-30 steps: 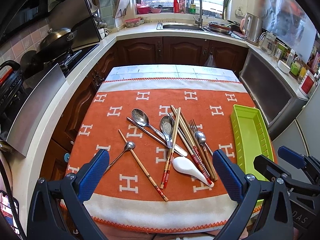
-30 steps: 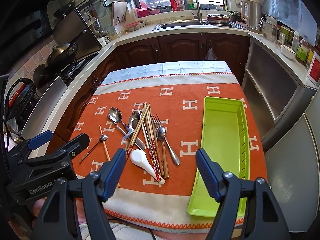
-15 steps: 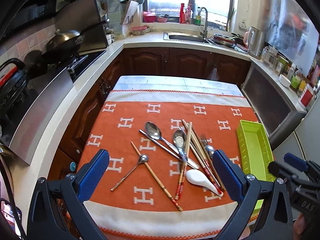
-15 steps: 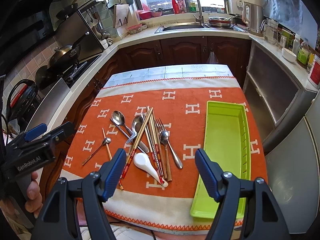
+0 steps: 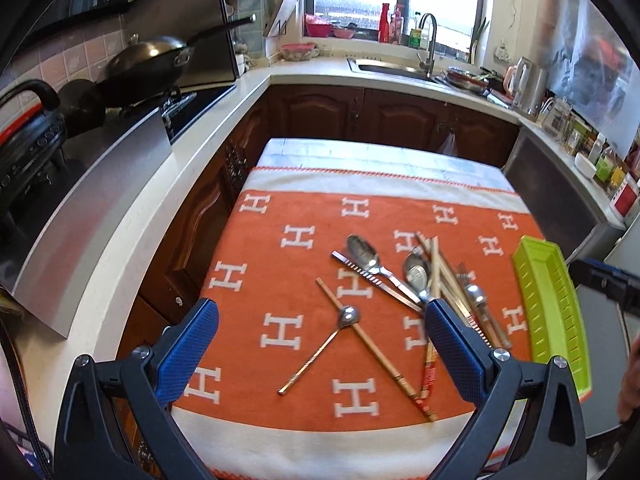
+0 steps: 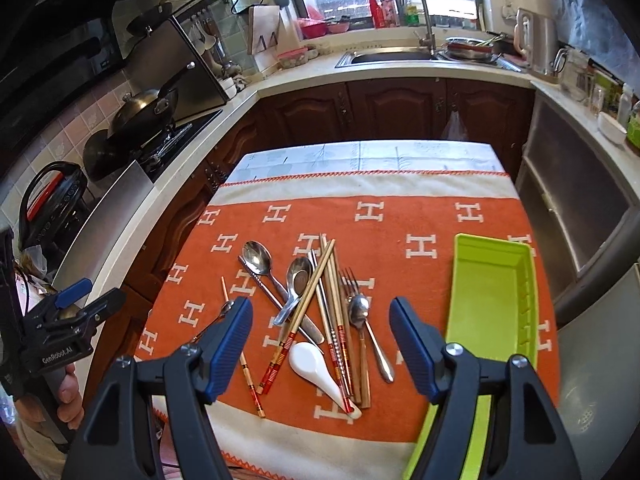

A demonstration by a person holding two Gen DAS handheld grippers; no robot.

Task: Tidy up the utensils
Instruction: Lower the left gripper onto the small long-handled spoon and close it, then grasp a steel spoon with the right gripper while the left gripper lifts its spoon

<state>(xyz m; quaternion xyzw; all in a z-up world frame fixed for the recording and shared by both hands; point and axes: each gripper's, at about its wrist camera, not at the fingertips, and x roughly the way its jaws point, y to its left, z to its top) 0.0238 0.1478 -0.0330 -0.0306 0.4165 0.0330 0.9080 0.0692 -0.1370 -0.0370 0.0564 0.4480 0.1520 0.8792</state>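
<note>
My left gripper (image 5: 322, 344) hangs above the near left part of the orange cloth (image 5: 304, 216), fingers spread wide with nothing between them. In its view the small metal spoon (image 5: 347, 317) and one loose chopstick (image 5: 374, 350) lie crossed in the gap between the blue pads, well below them. The rest of the pile sits beyond the right-hand pad, which hides part of it.

My right gripper (image 6: 321, 344) is also wide open and empty, poised over the near edge of the cloth. Between its fingers I see most of the utensil pile (image 6: 320, 304): a white ceramic spoon (image 6: 316, 364) nearest me, bowl toward the far side; several wooden chopsticks (image 6: 332, 280) with red-banded ends fanned across one another; a fork (image 6: 352, 280); a steel spoon (image 6: 360, 312) lying along the fork; and two larger steel spoons (image 6: 258, 256) further left, one overlapping a flat ridged metal handle. Nothing touches the pads.

The green tray (image 6: 490, 300) lies lengthwise on the right side of the cloth, just beyond the right-hand finger, with a row of slots along its right wall. It looks empty. The cloth covers a counter (image 6: 360, 154) whose far strip shows bare.
</note>
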